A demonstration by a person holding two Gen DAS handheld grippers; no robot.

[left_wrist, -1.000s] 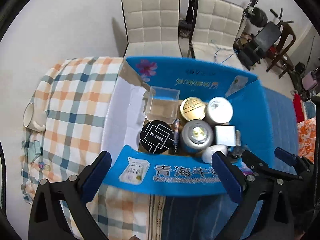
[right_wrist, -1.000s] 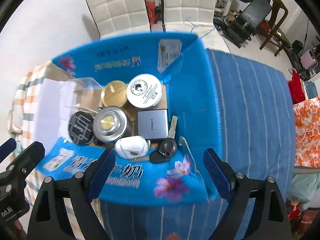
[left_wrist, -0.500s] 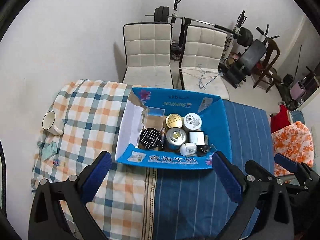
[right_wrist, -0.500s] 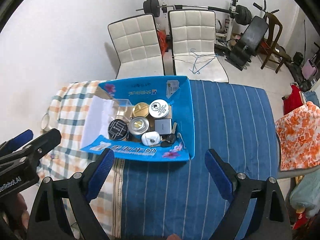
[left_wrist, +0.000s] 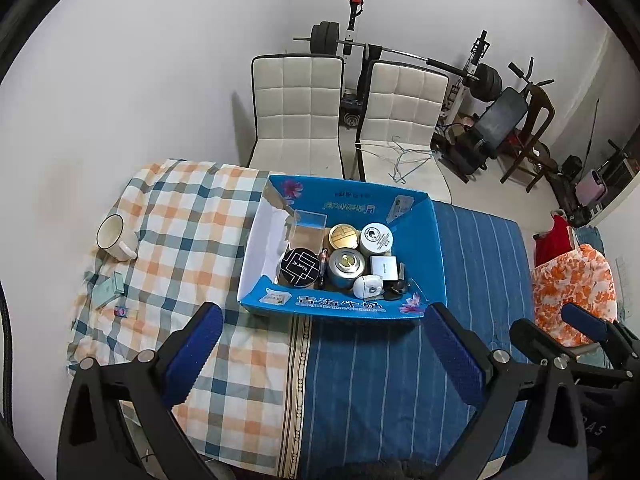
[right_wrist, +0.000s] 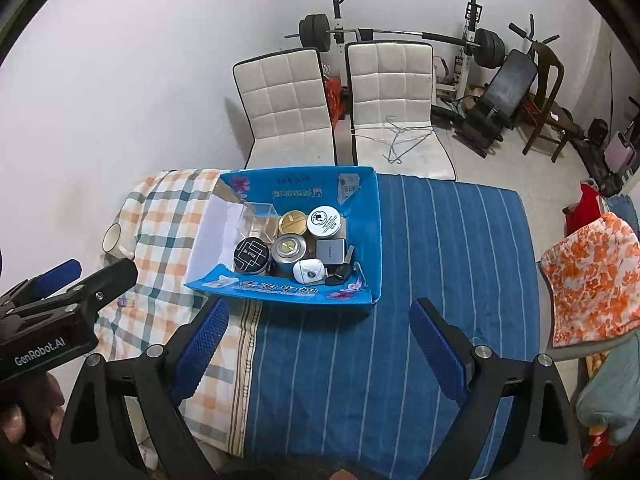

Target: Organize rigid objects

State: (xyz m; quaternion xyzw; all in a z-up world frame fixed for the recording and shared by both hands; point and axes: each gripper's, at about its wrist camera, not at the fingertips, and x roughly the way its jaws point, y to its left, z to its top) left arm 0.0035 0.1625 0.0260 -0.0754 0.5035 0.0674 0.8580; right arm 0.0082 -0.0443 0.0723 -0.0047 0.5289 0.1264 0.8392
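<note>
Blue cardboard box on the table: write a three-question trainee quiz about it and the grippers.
1. True or false: the white ceramic mug stands inside the blue cardboard box.
2. Which lies beside the round black tin: A) gold-lidded round tin B) banana?
3. Fill in: both the left gripper and the right gripper are ___.

Key: 1 false; 2 A; 3 open.

Both tongs (left_wrist: 320, 354) (right_wrist: 318, 344) agape (empty)
</note>
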